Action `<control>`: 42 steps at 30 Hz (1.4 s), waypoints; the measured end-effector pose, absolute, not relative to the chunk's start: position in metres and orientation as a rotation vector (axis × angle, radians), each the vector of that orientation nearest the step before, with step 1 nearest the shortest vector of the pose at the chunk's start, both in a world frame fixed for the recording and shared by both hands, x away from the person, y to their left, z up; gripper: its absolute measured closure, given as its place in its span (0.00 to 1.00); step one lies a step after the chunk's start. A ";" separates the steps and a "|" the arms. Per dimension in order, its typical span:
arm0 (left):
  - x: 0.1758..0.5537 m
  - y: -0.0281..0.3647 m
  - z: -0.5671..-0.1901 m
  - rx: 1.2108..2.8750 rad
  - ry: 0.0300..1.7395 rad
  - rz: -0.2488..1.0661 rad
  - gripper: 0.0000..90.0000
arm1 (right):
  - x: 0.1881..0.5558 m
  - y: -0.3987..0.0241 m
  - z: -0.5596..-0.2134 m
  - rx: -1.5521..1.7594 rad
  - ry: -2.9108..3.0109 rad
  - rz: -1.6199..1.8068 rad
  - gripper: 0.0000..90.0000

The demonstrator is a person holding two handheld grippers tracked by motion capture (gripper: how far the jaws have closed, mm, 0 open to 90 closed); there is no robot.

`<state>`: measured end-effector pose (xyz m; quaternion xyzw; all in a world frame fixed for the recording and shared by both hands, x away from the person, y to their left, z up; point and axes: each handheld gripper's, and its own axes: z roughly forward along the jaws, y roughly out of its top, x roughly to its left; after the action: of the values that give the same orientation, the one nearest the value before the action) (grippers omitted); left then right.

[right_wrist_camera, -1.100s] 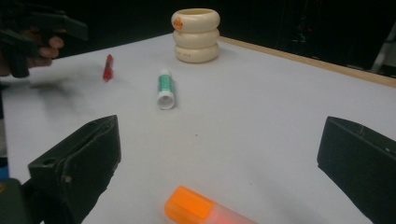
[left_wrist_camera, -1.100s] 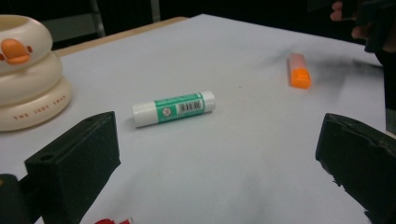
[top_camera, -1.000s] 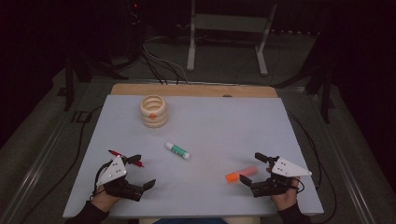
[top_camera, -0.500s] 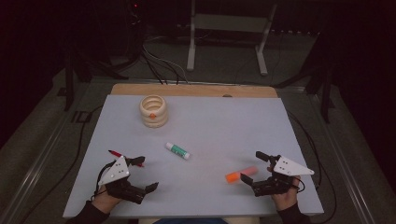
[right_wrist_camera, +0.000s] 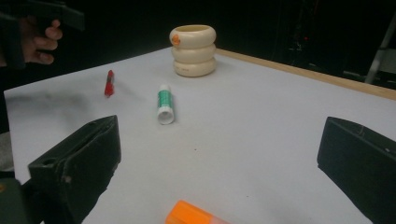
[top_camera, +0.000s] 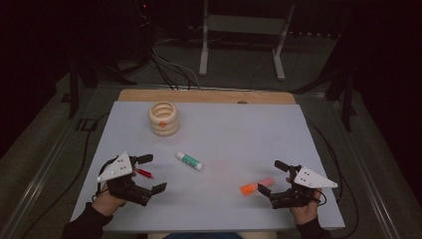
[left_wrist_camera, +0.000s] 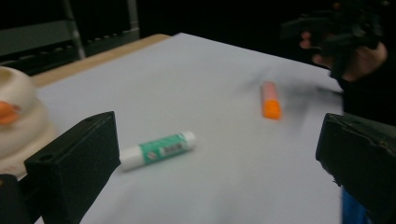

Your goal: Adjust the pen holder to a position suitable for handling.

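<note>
A cream ringed holder [top_camera: 163, 118] with an orange spot stands at the table's far left. Nearer the middle lies a green-and-white glue stick [top_camera: 189, 161]. A red pen [top_camera: 144, 173] rests on the table at the front left, and my left gripper [top_camera: 155, 173] is open, its jaws either side of the pen's tip in the high view. At the front right, my right gripper [top_camera: 270, 177] is open just right of an orange marker [top_camera: 257, 186]. The left gripper view looks past open jaws at the glue stick [left_wrist_camera: 157, 149] and the marker [left_wrist_camera: 270, 100]. The right gripper view has the marker's end [right_wrist_camera: 196, 214] between open jaws.
The white table top [top_camera: 234, 134] ends in a wooden strip [top_camera: 209, 96] at the far edge. Cables and a metal stand [top_camera: 241, 35] are on the dark floor beyond. In the right gripper view, the other hand [right_wrist_camera: 39, 39] is at the upper left, above the pen [right_wrist_camera: 109, 83].
My left gripper has shifted a little forward, so its plate now covers the red pen's far end. The right gripper and the loose items have stayed put.
</note>
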<state>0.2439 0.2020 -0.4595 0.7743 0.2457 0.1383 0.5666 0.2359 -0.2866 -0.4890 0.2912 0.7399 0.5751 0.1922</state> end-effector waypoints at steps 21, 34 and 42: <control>0.312 0.212 -0.431 1.733 0.741 0.431 0.00 | 0.236 -0.285 -0.489 0.804 2.085 1.620 0.00; 0.353 0.223 -0.437 1.612 0.927 0.463 0.00 | 0.235 -0.284 -0.489 0.801 2.092 1.615 0.00; 0.376 0.223 -0.443 1.577 1.050 0.506 0.00 | 0.236 -0.284 -0.490 0.802 2.093 1.617 0.00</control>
<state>0.3763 0.2232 -0.4428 0.6683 0.4448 0.2142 0.5565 0.2358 -0.2838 -0.4897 0.2850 0.7439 0.5746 0.1876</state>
